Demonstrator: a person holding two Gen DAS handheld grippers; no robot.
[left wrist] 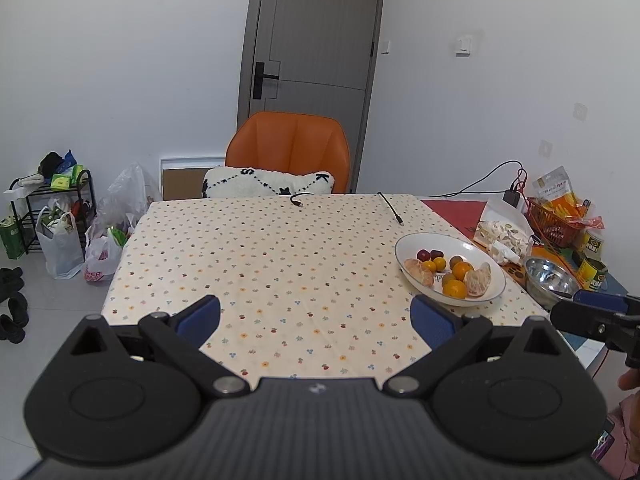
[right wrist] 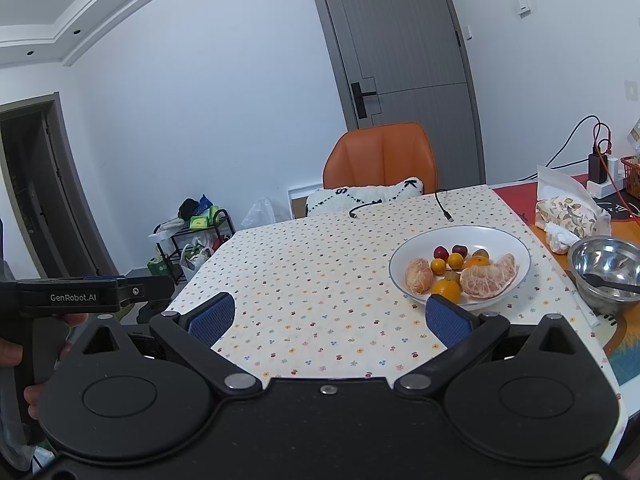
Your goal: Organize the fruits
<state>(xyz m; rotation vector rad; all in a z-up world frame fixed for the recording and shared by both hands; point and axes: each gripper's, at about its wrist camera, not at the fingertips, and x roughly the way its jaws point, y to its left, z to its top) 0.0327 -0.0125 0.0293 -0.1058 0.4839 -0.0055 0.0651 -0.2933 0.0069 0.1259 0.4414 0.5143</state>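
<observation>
1. Left gripper point(left wrist: 316, 316): bottom centre of the left wrist view, over the near edge of the table; blue pads spread wide, nothing between them.
2. Right gripper point(right wrist: 330, 318): bottom centre of the right wrist view; blue pads equally wide apart and empty, the right-hand pad point(right wrist: 448, 320) sitting just in front of the bowl's near rim in the picture.
3. Table point(left wrist: 260, 264): covered with a cream cloth printed with small flowers, filling the middle of both views.
4. White bowl point(right wrist: 416, 248): right of centre on the cloth, holding all the fruit.
5. Fruit in the bowl: two peeled orange pieces point(right wrist: 488, 276), several small oranges point(right wrist: 446, 290), two dark red cherries point(right wrist: 440, 252), and small brownish fruits too small to identify.
6. Steel bowl point(right wrist: 588, 256): right edge of the frame, just beside the white bowl, a dark spoon point(right wrist: 610, 282) inside.
7. Two cable ends point(left wrist: 390, 208): lying on the far edge of the cloth.
8. Orange chair point(left wrist: 288, 146): behind the table, with a white cushion point(left wrist: 268, 182).
9. Grey door point(left wrist: 316, 36): upper centre, shut.
</observation>
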